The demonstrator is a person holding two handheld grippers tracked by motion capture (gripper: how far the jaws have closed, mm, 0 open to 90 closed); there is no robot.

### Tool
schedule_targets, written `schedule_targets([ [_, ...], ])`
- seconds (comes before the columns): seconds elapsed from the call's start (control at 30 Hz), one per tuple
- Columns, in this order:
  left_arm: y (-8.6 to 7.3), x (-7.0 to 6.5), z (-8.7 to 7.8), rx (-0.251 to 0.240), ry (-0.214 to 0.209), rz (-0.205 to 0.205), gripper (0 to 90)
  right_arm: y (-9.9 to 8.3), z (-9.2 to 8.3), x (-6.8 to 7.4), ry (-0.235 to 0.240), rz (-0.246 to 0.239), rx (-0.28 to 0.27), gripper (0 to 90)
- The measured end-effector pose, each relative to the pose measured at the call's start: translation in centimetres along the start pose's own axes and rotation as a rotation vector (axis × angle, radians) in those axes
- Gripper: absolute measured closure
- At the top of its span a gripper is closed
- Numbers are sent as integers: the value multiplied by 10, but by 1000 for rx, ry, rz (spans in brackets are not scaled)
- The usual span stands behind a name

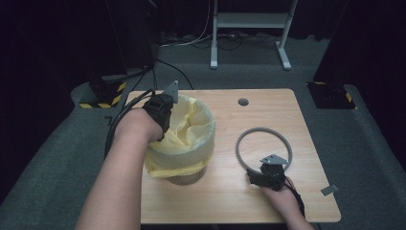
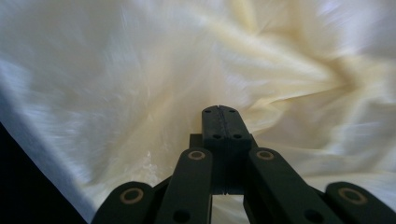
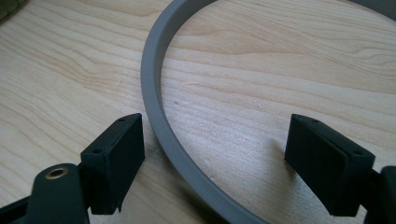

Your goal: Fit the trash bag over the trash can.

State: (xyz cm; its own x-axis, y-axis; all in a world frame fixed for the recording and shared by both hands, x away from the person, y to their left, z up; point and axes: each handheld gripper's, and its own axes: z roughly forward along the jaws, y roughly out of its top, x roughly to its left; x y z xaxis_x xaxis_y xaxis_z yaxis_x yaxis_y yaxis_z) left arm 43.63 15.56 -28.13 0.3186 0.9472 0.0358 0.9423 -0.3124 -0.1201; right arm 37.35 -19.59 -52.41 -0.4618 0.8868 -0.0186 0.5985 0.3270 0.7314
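Working from the left side of the surface [image 1: 225, 201], I have the left claw [image 1: 165, 108] reaching down into the bin [image 1: 184, 177], which stands near the left edge, about midway between the near and far edges. The yellow liner bag [image 1: 191, 139] is already in the bin, its mouth folded out over the rim and hanging down the outside wall. In the left gripper view the left claw's jaws sit pressed together, tip against tip, with nothing pinched between them, and the crumpled liner spreads just beyond them; I cannot tell whether the tips touch the plastic. My reading is that this hand is pushing the bag down into the bin.

Further right, the grey ring [image 1: 264, 148] lies flat on the bare wood, towards the right edge and well apart from the bin. The right claw [image 1: 268, 177] rests at the ring's near side. In the right gripper view its jaws stand wide apart, one pad outside the band and one inside, straddling it without pressing on it; the ring is not gripped.

So I judge the bagging mostly done. What seems left is closing on the ring, carrying it over and seating it on the bin's rim to hold the liner.
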Motion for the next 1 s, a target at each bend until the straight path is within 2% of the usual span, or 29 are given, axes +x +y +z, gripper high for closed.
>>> schedule_targets([
  [0.07, 3, 0, 12, 24, 0, 18, 899, 0, 0, 0, 0, 0, 0, 195],
  [0.1, 5, -1, 13, 24, 25, 28, 899, 0, 0, 0, -1, 2, 2, 194],
  [0.17, 8, -2, 10, -4, 7, 28, 899, 0, 0, 0, -1, 2, 2, 193],
  [0.23, 10, -6, 11, 20, 32, 51, 899, 0, 0, 0, -3, 1, 2, 194],
  [0.27, 11, -8, 8, 7, 42, 55, 898, 0, 0, 0, -3, 0, 2, 193],
  [0.3, 11, -10, 4, -11, 35, 56, 882, 0, 0, 0, -2, 2, 3, 193],
  [0.4, 6, -12, -14, -65, 9, 66, 768, 0, 0, -1, 1, 4, 1, 191],
  [0.47, -1, -6, -28, -78, -27, 19, 742, 0, 0, 0, -2, 3, 1, 193],
  [0.5, -5, -3, -35, -78, -29, 6, 728, 0, 0, 0, -1, 2, -1, 195],
  [0.57, -14, 5, -49, -98, -16, -13, 698, 0, 0, 0, 0, -1, -2, 195],
  [0.67, -29, 20, -72, -157, -20, -65, 662, 0, 0, 0, 2, 2, 4, 194],
  [0.73, -39, 29, -81, -158, -1, -97, 618, 0, 0, 0, 2, 5, 5, 195],
  [0.83, -52, 44, -85, -144, 27, -129, 561, -1, 0, 0, 1, 2, 1, 195],
  [0.87, -56, 49, -84, -147, 23, -143, 551, -1, 0, 0, 2, -1, 0, 194],
  [1.0, -65, 70, -68, -126, 45, -185, 489, -1, 0, 0, 2, -9, -3, 197],
])
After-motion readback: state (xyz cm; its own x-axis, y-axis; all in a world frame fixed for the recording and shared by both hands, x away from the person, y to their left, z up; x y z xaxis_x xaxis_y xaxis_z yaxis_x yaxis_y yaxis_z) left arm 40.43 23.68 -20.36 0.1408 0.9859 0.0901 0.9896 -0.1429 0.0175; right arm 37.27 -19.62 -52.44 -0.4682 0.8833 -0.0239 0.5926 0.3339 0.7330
